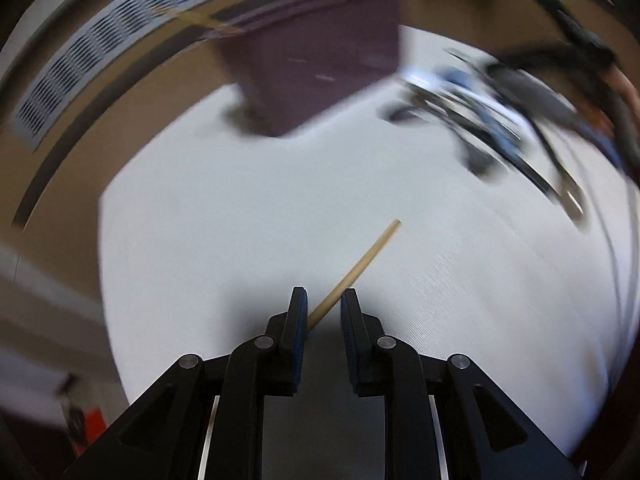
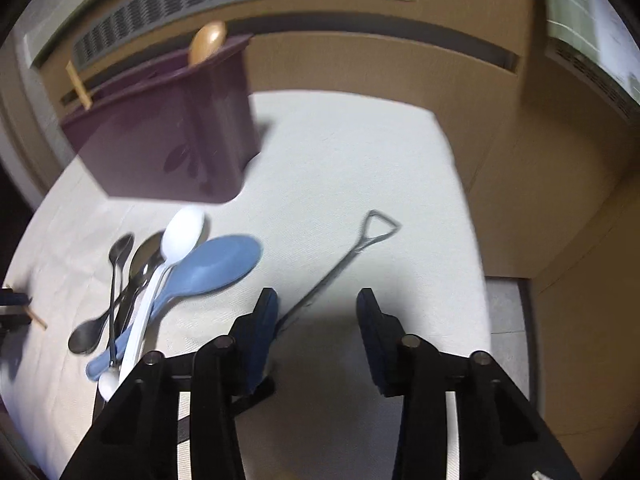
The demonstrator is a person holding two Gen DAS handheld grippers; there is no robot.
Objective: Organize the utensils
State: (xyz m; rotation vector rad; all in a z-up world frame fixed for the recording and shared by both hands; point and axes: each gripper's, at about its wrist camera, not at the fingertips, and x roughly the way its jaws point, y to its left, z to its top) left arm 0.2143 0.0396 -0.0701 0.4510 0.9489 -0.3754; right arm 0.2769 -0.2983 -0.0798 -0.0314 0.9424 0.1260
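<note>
A plain wooden chopstick (image 1: 356, 270) lies on the white cloth at lower centre of the left wrist view, slanting up to the right. A dark purple holder (image 2: 176, 128) with a leaf pattern stands at the upper left of the right wrist view, a wooden spoon (image 2: 207, 42) and a wooden stick (image 2: 78, 82) poking above its rim. Below it, at left, utensils lie heaped: a white spoon (image 2: 182, 236) on a blue rice paddle (image 2: 212, 266), with dark metal spoons (image 2: 120, 252) crossing beneath. At centre a thin wire utensil (image 2: 340, 264) with a triangular loop lies slanted alone.
</note>
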